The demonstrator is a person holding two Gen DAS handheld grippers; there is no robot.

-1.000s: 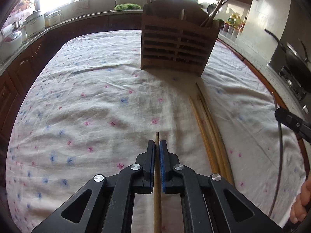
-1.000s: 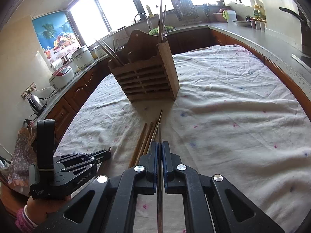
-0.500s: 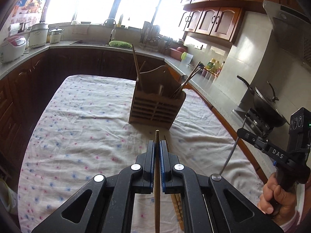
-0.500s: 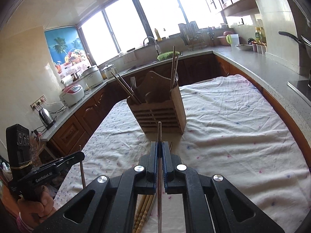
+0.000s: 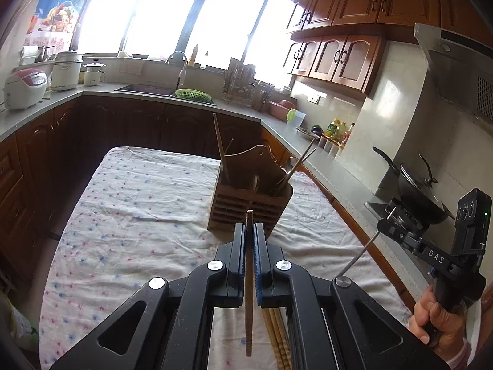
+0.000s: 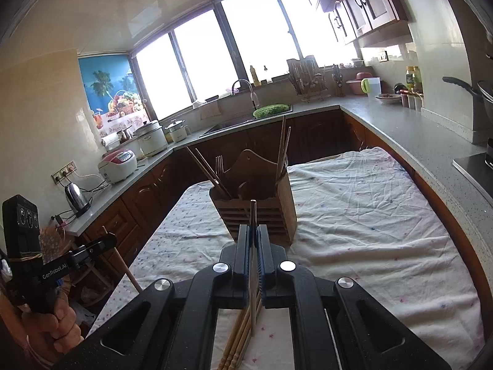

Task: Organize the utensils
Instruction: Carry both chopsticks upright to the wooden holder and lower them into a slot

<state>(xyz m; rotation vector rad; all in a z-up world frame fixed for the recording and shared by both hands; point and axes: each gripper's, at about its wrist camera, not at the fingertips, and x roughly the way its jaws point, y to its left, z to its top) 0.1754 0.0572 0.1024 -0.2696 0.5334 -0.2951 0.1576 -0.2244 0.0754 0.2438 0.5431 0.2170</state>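
Note:
My left gripper [image 5: 249,226] is shut on a wooden chopstick [image 5: 248,308], held high above the table and short of the wooden utensil holder [image 5: 249,200]. My right gripper [image 6: 253,228] is shut on a thin grey chopstick [image 6: 252,296], also raised, facing the same holder [image 6: 258,209] from the other side. The holder stands on the floral cloth and holds several chopsticks, a fork and a spoon. A bundle of wooden chopsticks [image 6: 237,339] lies on the cloth below the grippers; it also shows in the left wrist view [image 5: 279,333].
The table is covered by a white floral cloth [image 5: 138,215]. Counters surround it, with a sink and green basket [image 5: 192,94], rice cookers [image 5: 24,88], a kettle [image 6: 75,197] and a wok on the stove [image 5: 419,194].
Both grippers have risen well above the table with their chopsticks, from low over the cloth. The holder now looks smaller and farther below.

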